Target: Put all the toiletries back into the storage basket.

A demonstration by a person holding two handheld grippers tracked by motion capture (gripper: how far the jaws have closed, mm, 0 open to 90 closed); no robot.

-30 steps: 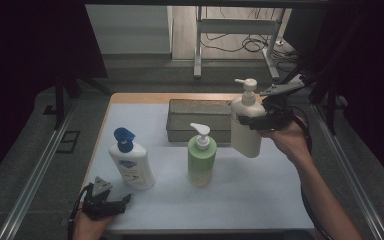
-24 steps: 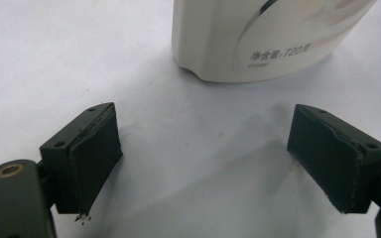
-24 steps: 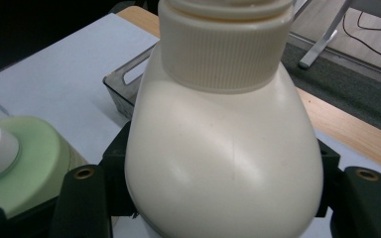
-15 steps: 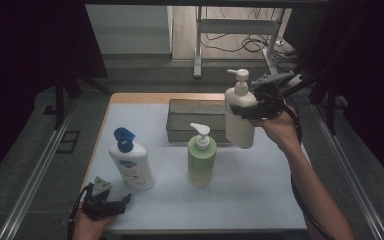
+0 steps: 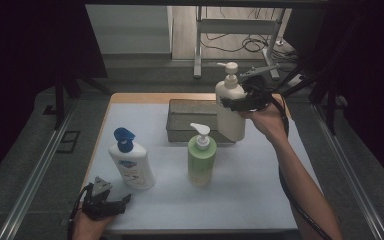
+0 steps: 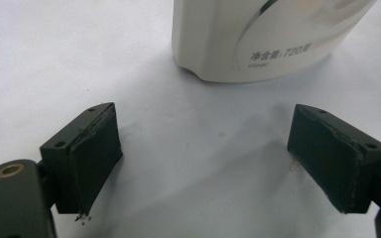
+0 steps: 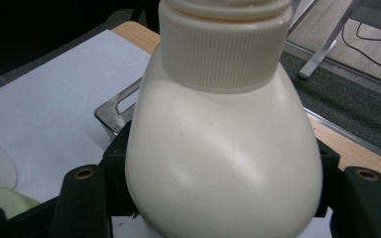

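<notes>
A cream pump bottle point(image 5: 230, 107) hangs lifted and slightly tilted above the right end of a grey tray point(image 5: 190, 120), with my right gripper point(image 5: 237, 103) shut on its upper body. In the right gripper view the cream bottle point(image 7: 223, 148) sits between both jaws, its ribbed cap at the top. My left gripper point(image 5: 114, 204) rests open at the table's front left corner, its jaws point(image 6: 203, 168) wide apart over bare white surface. Just beyond them stands the white bottle with a blue cap point(image 5: 130, 160), its base point(image 6: 258, 39) close ahead. A green pump bottle point(image 5: 201, 157) stands mid-table.
The white table point(image 5: 250, 190) has a wooden strip along its far edge point(image 5: 140, 97). Metal rails point(image 5: 35, 175) run along both sides. Chair legs and cables point(image 5: 240, 42) lie on the floor beyond the table.
My right gripper has carried the cream bottle up and away from the table's right side, toward the far end over the tray. The left gripper has stayed put.
</notes>
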